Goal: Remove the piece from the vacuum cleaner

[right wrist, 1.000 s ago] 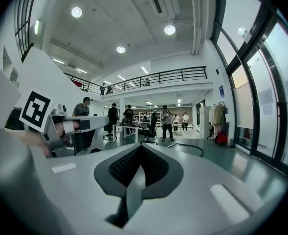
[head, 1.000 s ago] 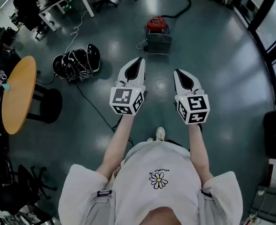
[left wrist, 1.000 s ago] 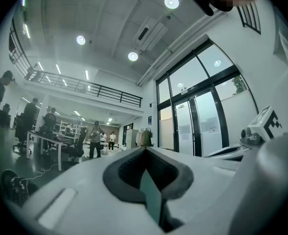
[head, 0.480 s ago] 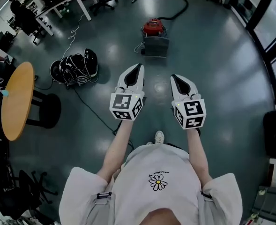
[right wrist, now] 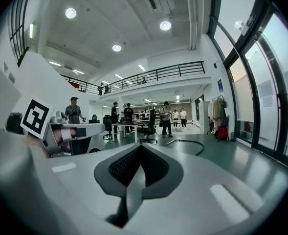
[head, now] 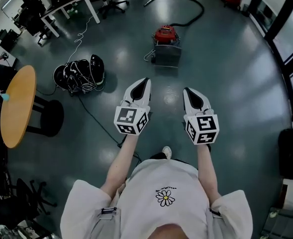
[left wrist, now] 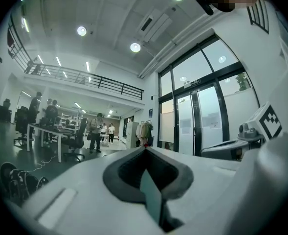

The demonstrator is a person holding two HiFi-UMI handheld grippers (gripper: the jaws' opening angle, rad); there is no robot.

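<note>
both tongs are shut on nothing: left gripper (head: 145, 81) and right gripper (head: 187, 91) are held side by side, jaws pressed together. the vacuum cleaner (head: 166, 36) sits on the floor (head: 236, 83) well ahead, red top over a grey body, black hose (head: 188, 6) curling away behind. it's likely stiff plastic, light but snug-fitting, and the hose cuff looks the natural grab. which piece comes off is too small to tell, and neither gripper view shows the machine.

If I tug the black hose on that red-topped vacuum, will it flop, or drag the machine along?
Probably floppy: the hose lies in a loose curve. The vacuum cleaner looks compact and stands on a smooth, glossy floor, so a hard tug may well slide or tip it.
</note>
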